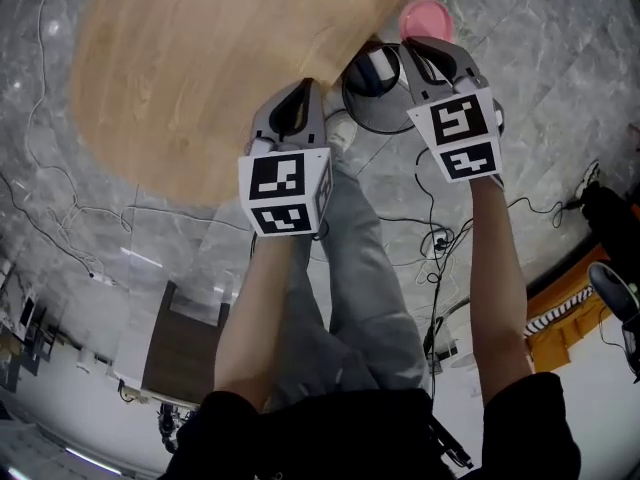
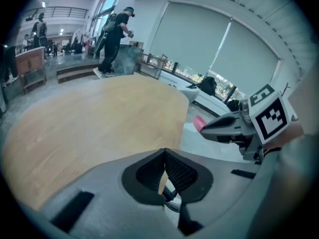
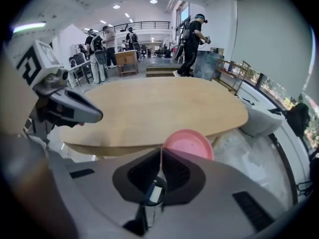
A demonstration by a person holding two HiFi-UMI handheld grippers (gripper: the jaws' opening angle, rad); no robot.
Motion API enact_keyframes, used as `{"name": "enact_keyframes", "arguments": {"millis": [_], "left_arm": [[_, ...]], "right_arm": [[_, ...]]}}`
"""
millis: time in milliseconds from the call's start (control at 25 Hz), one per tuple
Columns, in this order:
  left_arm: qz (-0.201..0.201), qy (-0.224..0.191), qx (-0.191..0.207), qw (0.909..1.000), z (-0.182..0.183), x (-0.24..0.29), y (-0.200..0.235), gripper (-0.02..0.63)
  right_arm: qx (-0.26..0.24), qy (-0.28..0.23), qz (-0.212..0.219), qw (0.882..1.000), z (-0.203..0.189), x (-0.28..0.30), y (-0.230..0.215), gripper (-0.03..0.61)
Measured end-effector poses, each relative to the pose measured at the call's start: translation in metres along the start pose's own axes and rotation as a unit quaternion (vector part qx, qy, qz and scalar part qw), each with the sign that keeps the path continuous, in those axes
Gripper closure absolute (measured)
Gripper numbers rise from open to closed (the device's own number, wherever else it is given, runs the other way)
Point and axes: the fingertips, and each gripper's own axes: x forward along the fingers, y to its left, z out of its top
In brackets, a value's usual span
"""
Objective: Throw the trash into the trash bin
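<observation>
The right gripper (image 1: 429,48), closed on the pink disc (image 1: 427,18), is nearer the bin (image 1: 368,125) just below; the left gripper (image 1: 297,96) is closed and empty.

Pale wood-grain table (image 1: 200,68), pink plate (image 1: 427,18), grey marbled floor (image 1: 560,98)

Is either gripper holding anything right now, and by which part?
The right gripper is shut on the pink disc, pinching its near rim. The left gripper is shut with nothing between its jaws.
</observation>
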Motion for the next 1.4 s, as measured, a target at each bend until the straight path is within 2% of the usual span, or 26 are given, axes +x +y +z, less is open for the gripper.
{"name": "enact_keyframes", "arguments": {"millis": [160,320,480,720,840,1040,1280,1400], "left_arm": [[-0.02,0.006,0.012,0.9997,-0.008,0.001,-0.017,0.609],[-0.036,0.016,0.024,0.9989,-0.021,0.005,-0.035,0.609],[-0.061,0.021,0.039,0.9972,-0.029,0.005,-0.054,0.609],[-0.072,0.012,0.044,0.9964,-0.028,-0.005,-0.066,0.609],[-0.071,0.0,0.046,0.9964,-0.023,-0.014,-0.064,0.609],[-0.057,-0.015,0.041,0.9974,-0.018,-0.041,-0.04,0.609],[-0.034,-0.023,0.036,0.9985,-0.014,-0.086,-0.003,0.609],[-0.016,-0.029,0.03,0.999,-0.004,-0.123,0.015,0.609]], "right_arm": [[0.022,0.029,-0.001,0.999,-0.053,-0.026,0.016,0.561],[0.08,0.034,-0.001,0.996,-0.094,-0.026,0.031,0.561],[0.143,0.028,-0.002,0.989,-0.124,-0.014,0.046,0.555],[0.174,0.035,-0.026,0.984,-0.142,-0.034,0.058,0.555],[0.195,0.02,-0.021,0.98,-0.138,-0.044,0.063,0.557],[0.219,-0.031,0.024,0.975,-0.101,-0.058,0.09,0.56],[0.283,-0.077,0.031,0.956,-0.053,-0.064,0.124,0.56],[0.29,-0.095,0.041,0.951,-0.02,-0.078,0.143,0.56]]}}
